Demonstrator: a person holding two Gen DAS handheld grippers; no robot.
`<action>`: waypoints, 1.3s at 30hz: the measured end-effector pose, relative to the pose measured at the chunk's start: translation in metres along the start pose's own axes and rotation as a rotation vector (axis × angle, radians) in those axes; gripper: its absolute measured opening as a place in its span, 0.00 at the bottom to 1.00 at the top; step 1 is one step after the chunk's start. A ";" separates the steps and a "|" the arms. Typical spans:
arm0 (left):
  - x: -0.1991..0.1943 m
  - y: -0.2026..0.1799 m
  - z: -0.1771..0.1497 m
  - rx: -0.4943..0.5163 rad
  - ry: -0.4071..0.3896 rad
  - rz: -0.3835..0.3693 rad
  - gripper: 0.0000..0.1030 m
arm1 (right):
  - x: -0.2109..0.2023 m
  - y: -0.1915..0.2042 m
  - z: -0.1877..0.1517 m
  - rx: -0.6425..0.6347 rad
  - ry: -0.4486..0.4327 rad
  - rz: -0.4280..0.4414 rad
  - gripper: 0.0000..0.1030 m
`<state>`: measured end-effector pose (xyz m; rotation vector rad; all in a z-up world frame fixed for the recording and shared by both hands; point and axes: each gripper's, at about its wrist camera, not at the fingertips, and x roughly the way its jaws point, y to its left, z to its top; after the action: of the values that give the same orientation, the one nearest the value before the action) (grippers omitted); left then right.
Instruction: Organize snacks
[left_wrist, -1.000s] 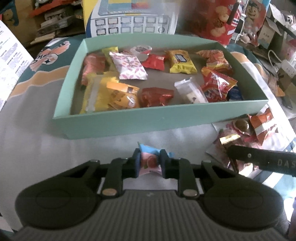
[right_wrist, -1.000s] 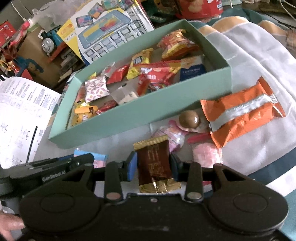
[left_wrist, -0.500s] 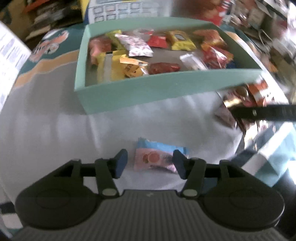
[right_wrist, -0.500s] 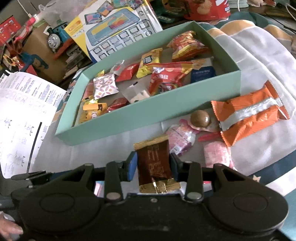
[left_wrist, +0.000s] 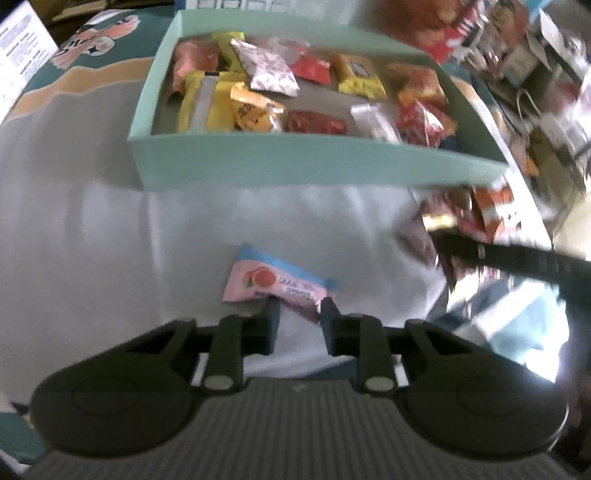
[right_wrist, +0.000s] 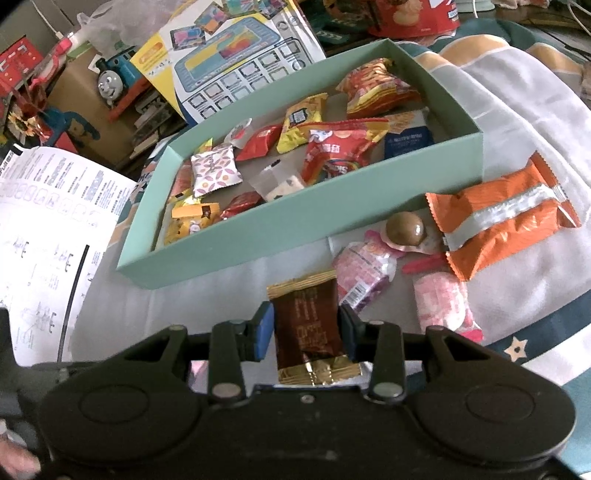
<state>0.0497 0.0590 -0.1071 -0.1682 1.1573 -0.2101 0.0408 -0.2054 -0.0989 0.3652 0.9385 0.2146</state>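
matt mint-green cardboard box (right_wrist: 295, 225) ahead of gripper | pale grey woven cloth cover (left_wrist: 92, 236) beneath | glossy brown foil wrapper (right_wrist: 306, 325) between pads | shiny orange plastic packet (right_wrist: 506, 218) right | matt black plastic fingers (right_wrist: 263, 330)

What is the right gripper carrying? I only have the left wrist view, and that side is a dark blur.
Observer: The right gripper is shut on a brown packet with gold ends.
Operator: Anything loose there I can't make out?
Observer: A round brown chocolate ball lies on the cloth, just outside the green box, beside an orange packet.
Operator: And past the box?
Observer: A blue toy train sits beyond its far corner.
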 end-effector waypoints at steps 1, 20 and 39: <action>0.005 -0.002 0.005 -0.003 -0.001 -0.003 0.23 | 0.000 -0.001 -0.001 0.005 -0.001 -0.001 0.36; 0.043 -0.053 0.044 0.013 -0.087 0.180 0.00 | -0.002 -0.020 -0.001 0.035 -0.039 -0.011 0.36; -0.004 -0.010 0.026 -0.022 -0.138 0.138 0.21 | -0.006 0.008 0.003 -0.043 -0.029 0.008 0.36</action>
<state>0.0716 0.0504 -0.0911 -0.1199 1.0300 -0.0626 0.0398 -0.2011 -0.0894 0.3317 0.9029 0.2362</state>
